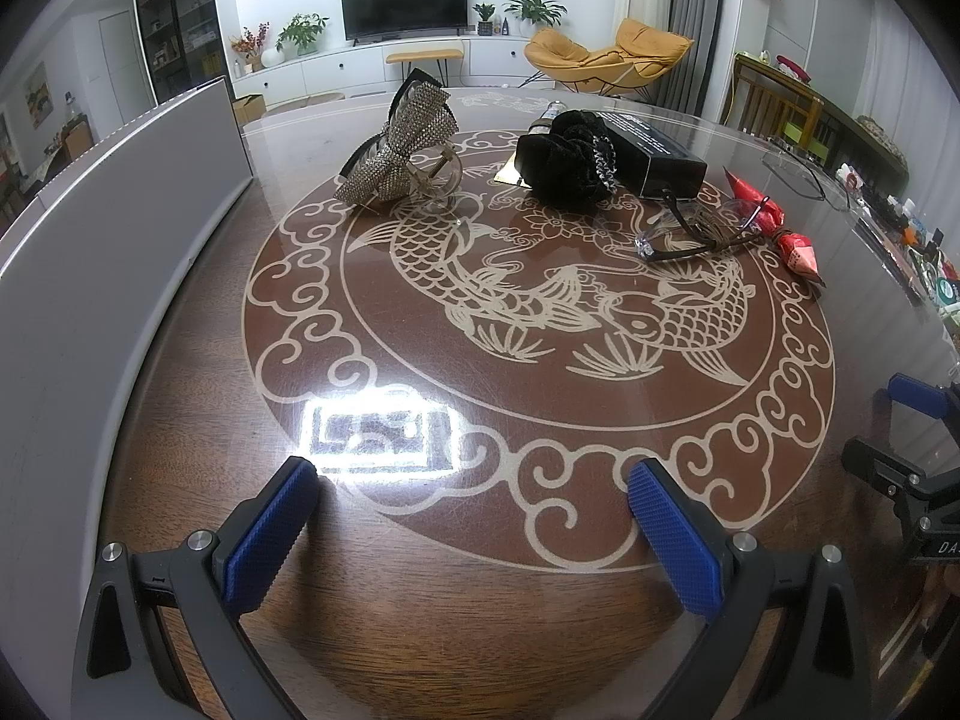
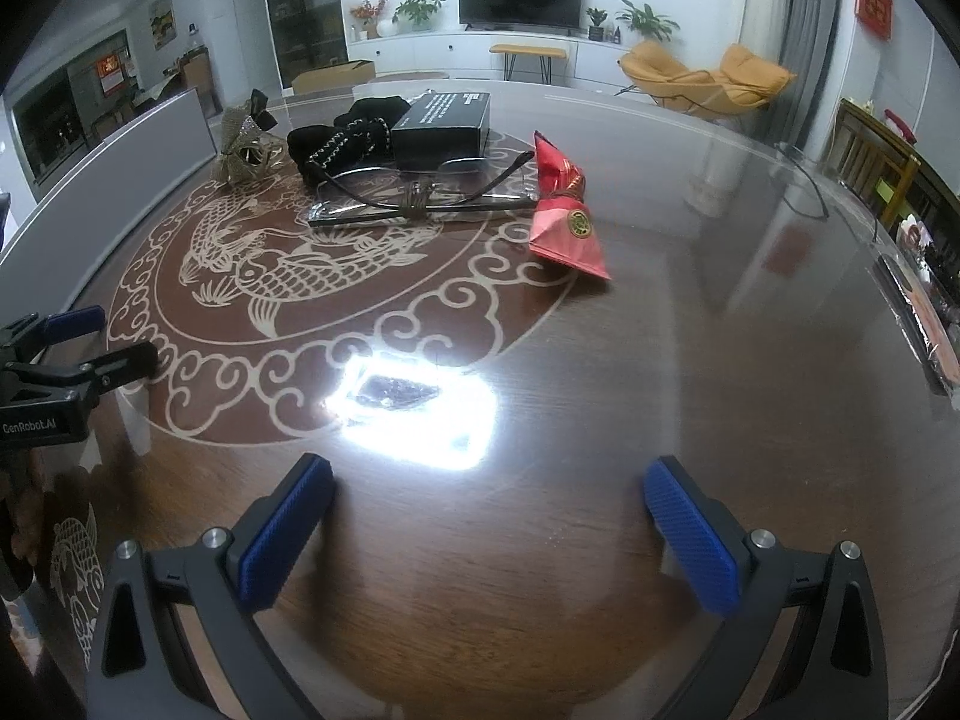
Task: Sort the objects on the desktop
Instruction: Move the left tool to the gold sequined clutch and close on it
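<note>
Both the left tongs (image 1: pixel 474 516) and right tongs (image 2: pixel 489 513) gape wide, holding nothing. A closed black rectangular box (image 2: pixel 447 120) lies on the glass-topped wooden counter (image 2: pixel 690 312); its contents cannot be seen.

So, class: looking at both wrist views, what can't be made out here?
- Print on the black box: too small in both views.
- Item behind the black scrunchie in the left wrist view: mostly hidden by it.
- Table pattern under the glare: washed out.
- Right gripper in the left wrist view: cut off by the edge.
</note>
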`<move>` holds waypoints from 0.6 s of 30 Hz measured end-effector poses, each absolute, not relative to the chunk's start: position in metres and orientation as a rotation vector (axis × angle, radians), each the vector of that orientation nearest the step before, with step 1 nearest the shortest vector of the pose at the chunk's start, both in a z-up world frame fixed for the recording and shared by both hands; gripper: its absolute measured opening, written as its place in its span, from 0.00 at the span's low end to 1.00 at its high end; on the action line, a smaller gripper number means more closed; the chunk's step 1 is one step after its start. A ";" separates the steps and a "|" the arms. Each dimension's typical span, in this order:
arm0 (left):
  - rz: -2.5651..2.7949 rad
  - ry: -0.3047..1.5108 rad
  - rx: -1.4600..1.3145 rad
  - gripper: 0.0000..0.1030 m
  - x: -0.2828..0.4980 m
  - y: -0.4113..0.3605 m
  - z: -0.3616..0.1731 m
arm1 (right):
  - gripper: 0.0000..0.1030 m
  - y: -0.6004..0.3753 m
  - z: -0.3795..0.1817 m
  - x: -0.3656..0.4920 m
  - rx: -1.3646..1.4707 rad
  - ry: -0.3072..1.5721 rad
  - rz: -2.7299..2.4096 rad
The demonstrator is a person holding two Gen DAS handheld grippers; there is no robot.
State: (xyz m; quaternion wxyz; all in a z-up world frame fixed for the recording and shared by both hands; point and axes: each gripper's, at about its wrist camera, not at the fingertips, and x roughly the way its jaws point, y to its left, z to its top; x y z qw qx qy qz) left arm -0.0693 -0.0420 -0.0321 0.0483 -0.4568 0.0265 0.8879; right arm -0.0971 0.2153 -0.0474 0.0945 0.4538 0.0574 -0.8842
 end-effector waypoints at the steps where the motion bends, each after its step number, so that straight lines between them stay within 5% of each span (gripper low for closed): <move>1: 2.708 0.081 -1.393 1.00 -0.069 -0.042 -0.032 | 1.00 0.215 -0.048 -0.097 1.346 0.170 -2.622; 18: 2.621 0.110 -1.392 1.00 -0.136 -0.005 -0.005 | 1.00 0.215 -0.048 -0.097 1.346 0.171 -2.622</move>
